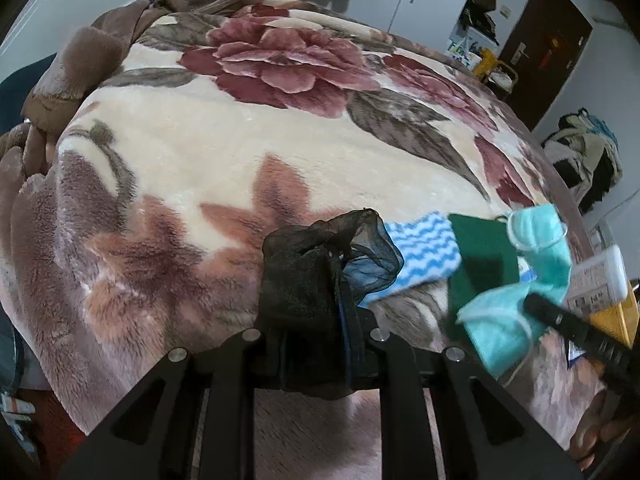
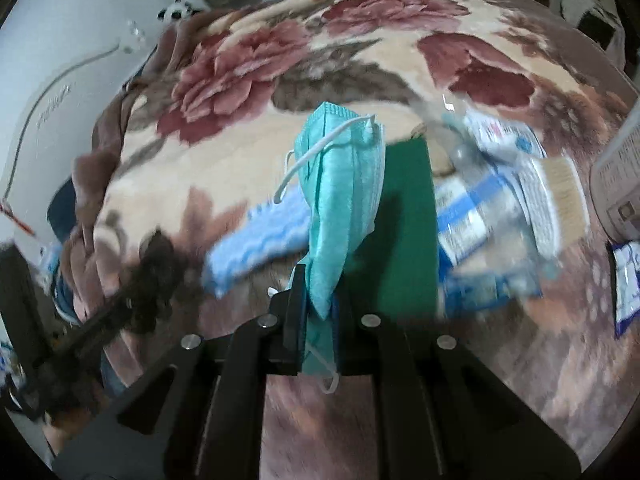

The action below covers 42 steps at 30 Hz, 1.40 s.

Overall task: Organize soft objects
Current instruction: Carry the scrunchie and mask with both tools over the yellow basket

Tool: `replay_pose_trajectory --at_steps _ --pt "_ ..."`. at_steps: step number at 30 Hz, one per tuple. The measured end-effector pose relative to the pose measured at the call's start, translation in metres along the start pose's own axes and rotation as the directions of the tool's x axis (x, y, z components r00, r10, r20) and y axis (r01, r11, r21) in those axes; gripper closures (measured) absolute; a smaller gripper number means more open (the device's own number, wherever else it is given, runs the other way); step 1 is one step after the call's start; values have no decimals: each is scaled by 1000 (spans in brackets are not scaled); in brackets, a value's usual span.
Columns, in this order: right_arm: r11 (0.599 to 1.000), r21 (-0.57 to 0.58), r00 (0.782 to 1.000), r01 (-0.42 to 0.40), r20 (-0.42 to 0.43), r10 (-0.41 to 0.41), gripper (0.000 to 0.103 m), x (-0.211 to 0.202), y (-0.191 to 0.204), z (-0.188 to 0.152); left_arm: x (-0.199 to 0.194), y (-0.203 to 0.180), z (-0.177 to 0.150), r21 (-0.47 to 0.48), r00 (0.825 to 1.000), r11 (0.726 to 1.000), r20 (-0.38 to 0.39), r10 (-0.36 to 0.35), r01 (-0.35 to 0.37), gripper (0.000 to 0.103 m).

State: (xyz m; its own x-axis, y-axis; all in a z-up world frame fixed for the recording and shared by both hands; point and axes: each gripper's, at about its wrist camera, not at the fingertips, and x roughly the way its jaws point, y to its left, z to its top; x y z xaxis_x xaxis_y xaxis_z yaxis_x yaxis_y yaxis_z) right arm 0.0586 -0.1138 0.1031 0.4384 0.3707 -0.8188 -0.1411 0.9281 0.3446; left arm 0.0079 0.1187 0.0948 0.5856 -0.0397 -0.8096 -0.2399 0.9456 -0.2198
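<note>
My left gripper (image 1: pixel 320 320) is shut on a black sheer stocking (image 1: pixel 316 264), held bunched above the floral blanket (image 1: pixel 240 152). My right gripper (image 2: pixel 316 300) is shut on a teal face mask (image 2: pixel 340 192) that hangs folded from the jaws, its white ear loops dangling. The mask also shows at the right of the left wrist view (image 1: pixel 516 280), with the right gripper's black finger beside it. A blue-and-white zigzag cloth (image 1: pixel 424 248) and a green scouring pad (image 1: pixel 484 252) lie on the blanket; they also show in the right wrist view, cloth (image 2: pixel 256 236) and pad (image 2: pixel 404 232).
Blue-and-white plastic packets (image 2: pixel 480 208) and a pale brush (image 2: pixel 560 196) lie right of the pad. A white bottle (image 1: pixel 600 276) and a yellow item (image 1: pixel 616 316) sit at the bed's right edge. A brown blanket (image 1: pixel 80 64) is bunched at the far left.
</note>
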Motion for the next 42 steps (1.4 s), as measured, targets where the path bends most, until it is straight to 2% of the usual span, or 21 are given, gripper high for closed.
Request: replay_pose_trajectory --at_steps 8,22,29,35,42 --pt "995 -30 996 93 18 -92 93 -16 -11 -22 -7 -37 -16 74 1000 997 -14 -2 3 84" --pt "994 16 992 109 56 -109 93 -44 -40 -22 -11 -87 -23 156 999 988 -31 -14 18 84" --pt "995 23 992 99 70 -101 93 -54 -45 9 -5 -114 8 175 999 984 -34 -28 33 84" --pt "991 63 991 122 38 -125 93 -55 -61 44 6 -144 43 204 998 978 -58 -27 38 84" --pt "987 104 990 126 51 -131 93 -71 -83 69 14 -176 63 243 997 969 -76 -13 32 84"
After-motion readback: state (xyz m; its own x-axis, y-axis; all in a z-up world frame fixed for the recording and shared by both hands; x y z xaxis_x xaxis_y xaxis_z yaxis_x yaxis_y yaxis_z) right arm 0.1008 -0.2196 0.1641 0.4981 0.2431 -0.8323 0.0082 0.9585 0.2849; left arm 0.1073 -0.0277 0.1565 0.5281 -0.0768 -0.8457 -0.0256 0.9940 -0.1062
